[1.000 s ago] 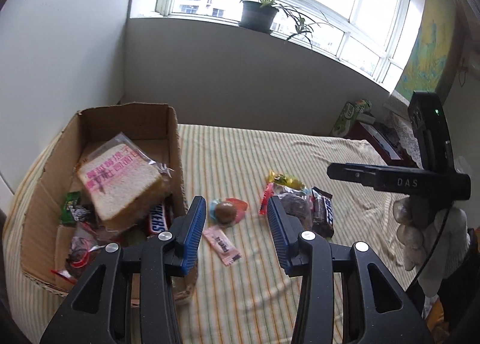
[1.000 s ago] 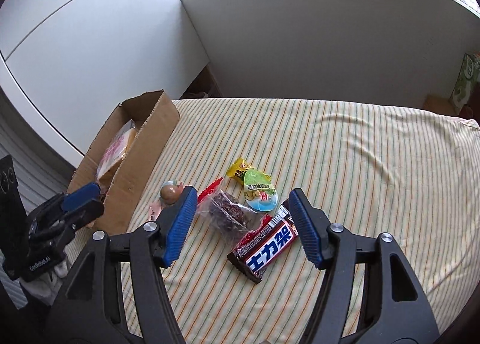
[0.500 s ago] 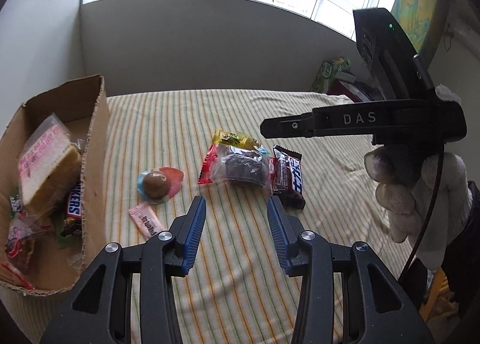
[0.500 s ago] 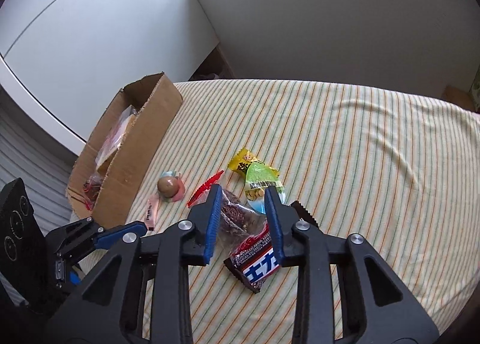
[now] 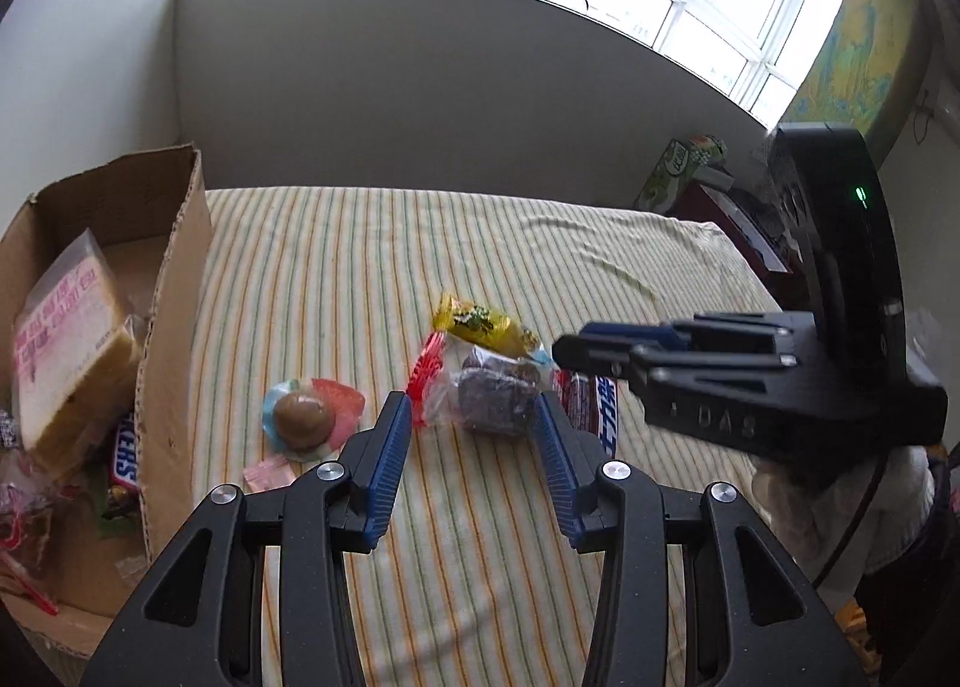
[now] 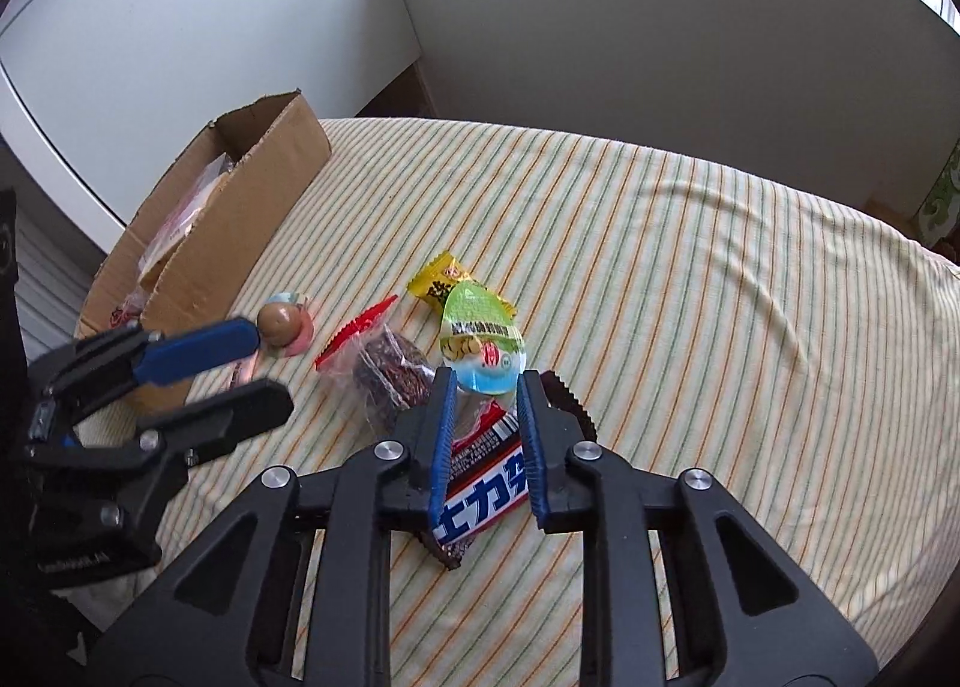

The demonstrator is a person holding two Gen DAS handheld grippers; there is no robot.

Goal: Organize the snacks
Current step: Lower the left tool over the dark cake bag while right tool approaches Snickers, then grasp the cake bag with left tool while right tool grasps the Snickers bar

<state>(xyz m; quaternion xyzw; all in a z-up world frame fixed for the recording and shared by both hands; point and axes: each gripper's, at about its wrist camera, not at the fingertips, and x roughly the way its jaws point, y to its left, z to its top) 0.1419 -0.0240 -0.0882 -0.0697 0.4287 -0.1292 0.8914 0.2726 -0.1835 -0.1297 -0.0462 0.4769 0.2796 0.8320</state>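
Loose snacks lie on the striped cloth: a Snickers bar [image 6: 480, 483], a clear bag of dark cookies [image 5: 495, 396], a green-lidded jelly cup [image 6: 482, 340], a yellow packet [image 5: 483, 322], a round brown sweet [image 5: 303, 417] and a small pink sachet [image 5: 268, 473]. My right gripper [image 6: 483, 387] has its jaws closed narrowly on the Snickers bar. My left gripper [image 5: 474, 414] is open, low over the cloth just in front of the cookie bag. The cardboard box [image 5: 174, 327] at left holds bread [image 5: 66, 351] and other snacks.
A wall rises behind the table. A green carton [image 5: 684, 171] and dark furniture stand at the far right. The right gripper's body [image 5: 780, 381] reaches in over the snacks from the right. The box [image 6: 240, 249] stands at the cloth's left edge.
My right gripper has dropped onto the Snickers bar and narrowed its jaws around it. My left gripper has swung from the box toward the loose snacks and stayed open.
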